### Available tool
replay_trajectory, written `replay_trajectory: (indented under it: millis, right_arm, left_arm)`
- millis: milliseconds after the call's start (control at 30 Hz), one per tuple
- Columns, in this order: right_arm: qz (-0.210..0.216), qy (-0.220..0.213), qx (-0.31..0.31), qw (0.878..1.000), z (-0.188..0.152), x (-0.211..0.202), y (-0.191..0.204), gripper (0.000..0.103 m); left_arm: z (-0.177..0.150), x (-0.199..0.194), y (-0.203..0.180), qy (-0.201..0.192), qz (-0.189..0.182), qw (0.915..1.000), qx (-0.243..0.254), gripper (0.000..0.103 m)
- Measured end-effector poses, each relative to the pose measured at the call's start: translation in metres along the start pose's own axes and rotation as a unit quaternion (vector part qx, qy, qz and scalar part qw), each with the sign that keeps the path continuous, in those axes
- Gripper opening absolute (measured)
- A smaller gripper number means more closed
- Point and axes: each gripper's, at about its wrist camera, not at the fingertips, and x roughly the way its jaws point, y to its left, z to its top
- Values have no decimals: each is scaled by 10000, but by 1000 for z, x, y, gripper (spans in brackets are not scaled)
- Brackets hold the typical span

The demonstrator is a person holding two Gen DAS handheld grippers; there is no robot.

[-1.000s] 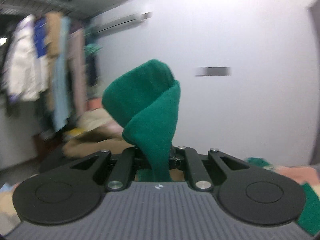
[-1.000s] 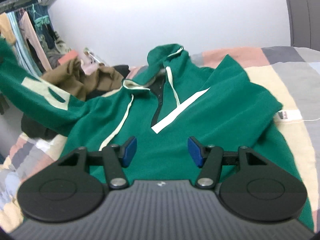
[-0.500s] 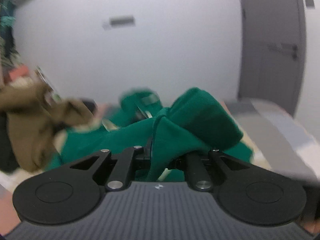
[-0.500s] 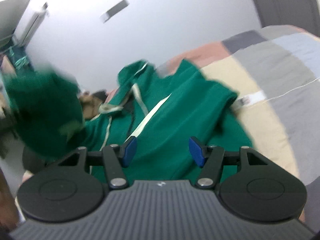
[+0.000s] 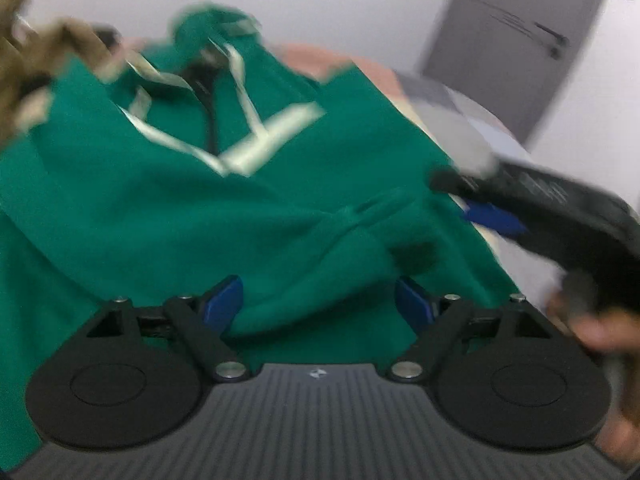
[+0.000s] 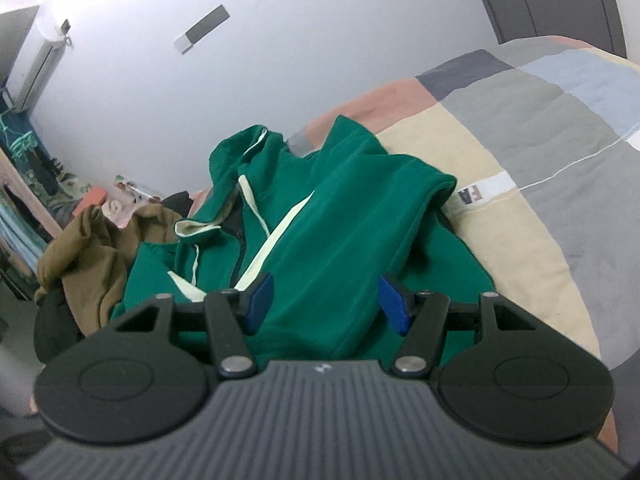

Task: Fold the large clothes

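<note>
A green hoodie point(image 6: 344, 216) with cream stripes and drawstrings lies on the bed, hood toward the wall. It fills the left wrist view point(image 5: 192, 208), with a sleeve folded across its body. My left gripper point(image 5: 320, 304) is open just above the hoodie's lower part, holding nothing. My right gripper point(image 6: 324, 300) is open above the hoodie's lower right side, empty. The right gripper also shows at the right of the left wrist view point(image 5: 492, 216), held by a hand.
The bed cover point(image 6: 540, 128) is patchwork in grey, cream, pink and blue. A brown garment point(image 6: 88, 252) is heaped left of the hoodie, with other clothes behind it. A grey door point(image 5: 512, 40) stands at the right. An air conditioner point(image 6: 40, 60) hangs on the wall.
My left gripper carried the green sleeve rightward over the hoodie, lowered it and opened, letting the sleeve go. My right gripper stayed open and tilted a little.
</note>
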Motion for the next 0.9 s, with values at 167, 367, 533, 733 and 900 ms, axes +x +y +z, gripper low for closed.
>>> replay_trajectory:
  millis: [167,367,533,733,900]
  right_arm:
    - [85,163,-228,9996,-7,4,15,61]
    - [126,353,-674,9970,-17,12,41,61]
    - [87,578,-1007,9932,-28,25,56,61]
    - [30,710,-1463,9867,-41,39,72,61]
    - [33,744,-1886,9792,-54,47,82,60]
  left_arm:
    - [-13,-31,34,-219,-418,9981,-401,87]
    - [-11,-50,102,-792,-264,9858,-1459,87]
    - [-10,-42,162,-1049,73,9656,-2376,85]
    - [-12,-21,221,-1228,-132,9331,-3379,52]
    - [-4,-21,240,-1522,-364,9226,-3526,12]
